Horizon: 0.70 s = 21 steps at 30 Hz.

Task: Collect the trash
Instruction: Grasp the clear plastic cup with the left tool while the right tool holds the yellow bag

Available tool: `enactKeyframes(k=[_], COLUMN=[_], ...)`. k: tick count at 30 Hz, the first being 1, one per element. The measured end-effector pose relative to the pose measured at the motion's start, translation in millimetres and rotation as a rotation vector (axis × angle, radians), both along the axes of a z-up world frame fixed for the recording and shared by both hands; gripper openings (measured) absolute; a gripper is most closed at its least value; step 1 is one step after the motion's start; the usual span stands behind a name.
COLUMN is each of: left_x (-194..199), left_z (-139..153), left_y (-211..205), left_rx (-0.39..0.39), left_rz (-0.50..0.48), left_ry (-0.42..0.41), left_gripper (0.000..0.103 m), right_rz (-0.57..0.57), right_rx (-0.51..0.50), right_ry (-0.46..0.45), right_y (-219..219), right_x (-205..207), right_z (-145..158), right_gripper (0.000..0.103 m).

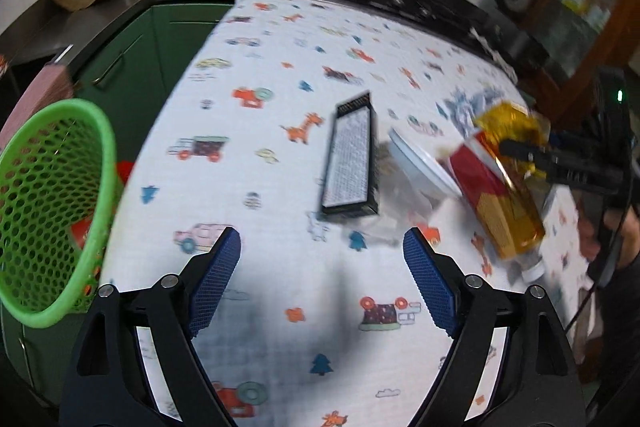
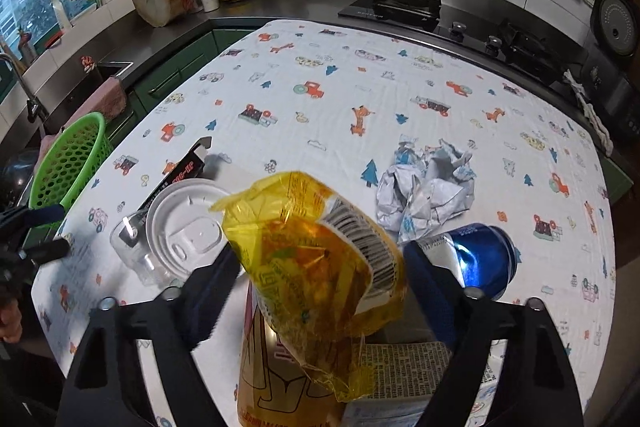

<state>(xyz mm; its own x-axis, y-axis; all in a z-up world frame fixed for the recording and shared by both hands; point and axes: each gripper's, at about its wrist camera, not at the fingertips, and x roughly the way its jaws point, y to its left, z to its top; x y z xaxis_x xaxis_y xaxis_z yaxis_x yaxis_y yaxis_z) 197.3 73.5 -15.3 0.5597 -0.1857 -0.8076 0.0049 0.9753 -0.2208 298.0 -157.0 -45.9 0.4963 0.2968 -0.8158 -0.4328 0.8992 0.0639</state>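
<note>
The yellow wrapper [image 2: 316,267] hangs nearest the lens, pinched between the pads of the right gripper [image 2: 320,291] above the littered tablecloth [image 2: 360,99]. The left gripper [image 1: 322,279] stands open and empty. The green basket [image 2: 68,163] sits at the table's left edge, so the wrapper probably needs a steady carry over the white lid [image 2: 184,223] before release.
</note>
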Motion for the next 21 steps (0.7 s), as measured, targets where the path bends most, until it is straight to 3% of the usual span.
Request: enactKeyframes(k=[9, 15, 21], left_x=[-2.0, 0.7, 2.3], left_z=[-8.0, -13.1, -13.0], left_y=[-46.0, -64.7, -74.3], left_rx=[0.125, 0.218, 0.242], left_rz=[-0.111, -0.143, -0.159], left_ry=[-0.051, -0.101, -0.144], left_gripper=[0.090, 0.090, 0.089], right_rz=[-0.002, 0.004, -0.002], right_rx=[0.042, 0.066, 0.115], right_ry=[-0.005, -0.009, -0.020], right_y=[-12.9, -17.5, -25.4], right_x=[-5.3, -10.6, -15.3], right_z=[0.9, 3.2, 10.1], right_gripper=[0.061, 0.058, 0.058])
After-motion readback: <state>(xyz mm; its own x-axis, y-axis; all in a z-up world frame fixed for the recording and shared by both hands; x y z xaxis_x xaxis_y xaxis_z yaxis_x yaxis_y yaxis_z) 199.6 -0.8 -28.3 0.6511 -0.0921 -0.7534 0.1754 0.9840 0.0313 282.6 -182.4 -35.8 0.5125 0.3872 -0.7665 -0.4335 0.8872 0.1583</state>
